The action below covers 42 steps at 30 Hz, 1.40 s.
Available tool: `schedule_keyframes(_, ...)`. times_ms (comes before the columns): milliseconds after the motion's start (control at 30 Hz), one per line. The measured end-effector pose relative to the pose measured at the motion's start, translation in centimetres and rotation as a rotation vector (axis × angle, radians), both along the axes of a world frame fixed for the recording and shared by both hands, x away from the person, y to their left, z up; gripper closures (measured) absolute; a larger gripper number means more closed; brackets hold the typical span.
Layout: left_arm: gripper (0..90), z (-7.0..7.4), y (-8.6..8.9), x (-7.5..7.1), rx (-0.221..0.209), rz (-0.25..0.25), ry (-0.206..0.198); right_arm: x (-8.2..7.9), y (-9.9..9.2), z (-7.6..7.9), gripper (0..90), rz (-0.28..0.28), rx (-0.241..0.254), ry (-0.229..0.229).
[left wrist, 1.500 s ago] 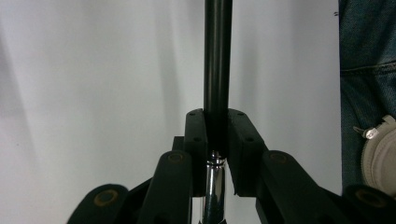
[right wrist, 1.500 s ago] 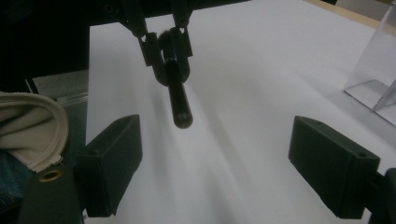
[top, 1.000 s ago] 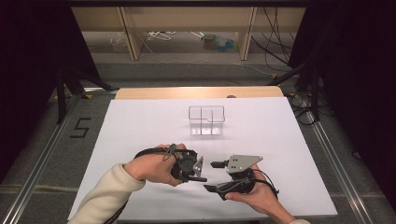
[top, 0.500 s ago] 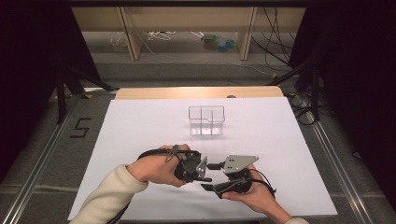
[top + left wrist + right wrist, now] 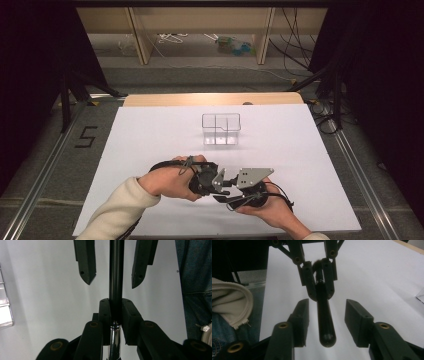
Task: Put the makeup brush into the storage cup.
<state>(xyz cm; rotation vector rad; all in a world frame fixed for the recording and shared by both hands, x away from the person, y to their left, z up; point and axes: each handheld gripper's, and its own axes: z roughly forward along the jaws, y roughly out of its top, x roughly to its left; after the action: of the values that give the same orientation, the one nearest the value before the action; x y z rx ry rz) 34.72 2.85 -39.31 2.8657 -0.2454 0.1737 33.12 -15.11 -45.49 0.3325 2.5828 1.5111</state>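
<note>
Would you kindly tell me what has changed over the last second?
The right gripper has closed in on the left gripper, its fingers closing around the black brush handle without pressing yet. The left gripper stays clamped on it; the clear organiser is unmoved.

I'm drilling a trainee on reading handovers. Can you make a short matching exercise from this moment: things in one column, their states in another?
Things:
1. left gripper
2. right gripper
3. black brush handle
4. clear divided box

States:
A. stands alone farther up the table
B. jaws either side of the handle, just closing, not touching
C. clamped on the handle
D. passes between both grippers

Pairs: 1-C, 2-B, 3-D, 4-A
</note>
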Motion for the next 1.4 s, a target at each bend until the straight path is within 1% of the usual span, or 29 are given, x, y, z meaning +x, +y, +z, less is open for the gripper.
schedule_keyframes(67, 78.9, 0.0, 0.0, 0.0, 0.003, -0.005, -0.001, 0.0, 0.0, 0.0, 62.6, 0.007, 0.004, -0.01)
schedule_keyframes(133, 78.9, 0.0, 0.0, 0.0, 0.003, -0.008, -0.003, -0.1, 0.0, 0.1, 65.6, 0.017, -0.004, -0.014)
schedule_keyframes(200, 78.8, 0.0, 0.0, -0.1, 0.0, -0.009, -0.004, -0.1, 0.0, 0.1, 69.0, 0.029, -0.009, -0.009)
schedule_keyframes(267, 78.8, 0.0, 0.0, -0.1, -0.001, -0.013, -0.005, -0.2, 0.0, 0.1, 72.6, 0.038, -0.007, -0.021)
schedule_keyframes(300, 78.8, 0.1, 0.0, -0.1, 0.0, -0.016, -0.007, -0.2, 0.0, 0.2, 74.2, 0.046, -0.016, -0.015)
schedule_keyframes(400, 78.8, 0.1, 0.0, -0.1, 0.001, -0.022, -0.007, -0.2, 0.0, 0.3, 77.0, 0.044, -0.008, -0.02)
schedule_keyframes(433, 78.8, 0.1, 0.0, -0.1, -0.001, -0.024, -0.005, -0.2, 0.0, 0.3, 77.6, 0.049, -0.015, -0.021)
schedule_keyframes(467, 78.8, -0.1, 0.0, -0.3, -0.032, 0.003, 0.011, -0.2, -0.1, 0.3, 78.3, 0.05, -0.017, -0.02)
schedule_keyframes(533, 78.8, 0.0, 0.0, -0.3, -0.03, -0.003, 0.006, -0.2, -0.1, 0.3, 78.4, 0.051, -0.016, -0.02)
schedule_keyframes(600, 78.8, 0.1, 0.0, -0.3, -0.018, -0.016, -0.001, -0.2, -0.1, 0.3, 78.6, 0.05, -0.016, -0.016)
schedule_keyframes(733, 78.8, 0.1, -0.1, -0.5, -0.022, 0.0, -0.007, -0.2, -0.1, 0.3, 78.9, 0.044, -0.007, -0.013)
schedule_keyframes(800, 78.7, 0.1, -0.1, -0.6, -0.025, 0.007, -0.008, -0.2, -0.1, 0.4, 79.0, 0.04, -0.017, -0.007)
schedule_keyframes(900, 78.5, 0.1, -0.1, -0.7, -0.043, 0.019, -0.007, -0.3, -0.1, 0.5, 79.2, 0.032, -0.019, -0.005)
schedule_keyframes(933, 78.3, 0.1, -0.1, -0.8, -0.059, 0.031, -0.003, -0.3, -0.2, 0.6, 79.3, 0.028, -0.027, -0.001)
schedule_keyframes(967, 77.7, 0.0, -0.1, -0.8, -0.073, 0.042, 0.002, -0.3, -0.2, 0.7, 79.3, 0.023, -0.025, 0.0)
schedule_keyframes(1000, 76.8, 0.0, -0.1, -0.8, -0.081, 0.048, 0.003, -0.3, -0.1, 0.7, 79.3, 0.016, -0.021, -0.01)
schedule_keyframes(1033, 75.2, 0.1, -0.1, -0.7, -0.083, 0.046, 0.003, -0.3, -0.1, 0.7, 79.3, 0.013, -0.02, -0.007)
schedule_keyframes(1133, 70.1, 0.5, 0.0, -0.3, -0.049, -0.003, -0.032, -0.3, -0.2, 0.7, 79.3, 0.01, -0.037, -0.009)
schedule_keyframes(1167, 68.5, 0.7, 0.0, -0.2, -0.043, -0.012, -0.038, -0.4, -0.2, 0.7, 79.4, 0.007, -0.036, -0.004)
schedule_keyframes(1200, 65.5, 0.9, 0.1, -0.2, -0.054, -0.012, -0.05, -0.4, -0.2, 0.8, 79.4, 0.003, -0.037, 0.002)
schedule_keyframes(1233, 62.3, 0.9, 0.3, -0.3, -0.084, 0.002, -0.05, -0.3, -0.3, 0.9, 79.4, 0.005, -0.045, 0.006)
schedule_keyframes(1267, 59.1, 1.2, 0.5, -0.1, -0.082, -0.005, -0.069, -0.3, -0.3, 0.9, 79.3, -0.003, -0.04, -0.004)
schedule_keyframes(1300, 54.5, 1.4, 0.7, -0.1, -0.1, 0.002, -0.08, -0.3, -0.4, 0.9, 79.4, -0.011, -0.034, 0.002)
schedule_keyframes(1333, 49.3, 1.7, 1.0, 0.0, -0.119, 0.015, -0.099, -0.3, -0.5, 0.9, 79.4, -0.016, -0.038, 0.002)
schedule_keyframes(1367, 44.1, 1.8, 1.3, 0.0, -0.154, 0.033, -0.105, -0.3, -0.6, 1.0, 79.4, -0.023, -0.036, 0.005)
schedule_keyframes(1400, 40.4, 2.1, 1.7, 0.1, -0.176, 0.038, -0.124, -0.2, -0.8, 1.1, 79.3, -0.029, -0.041, 0.006)
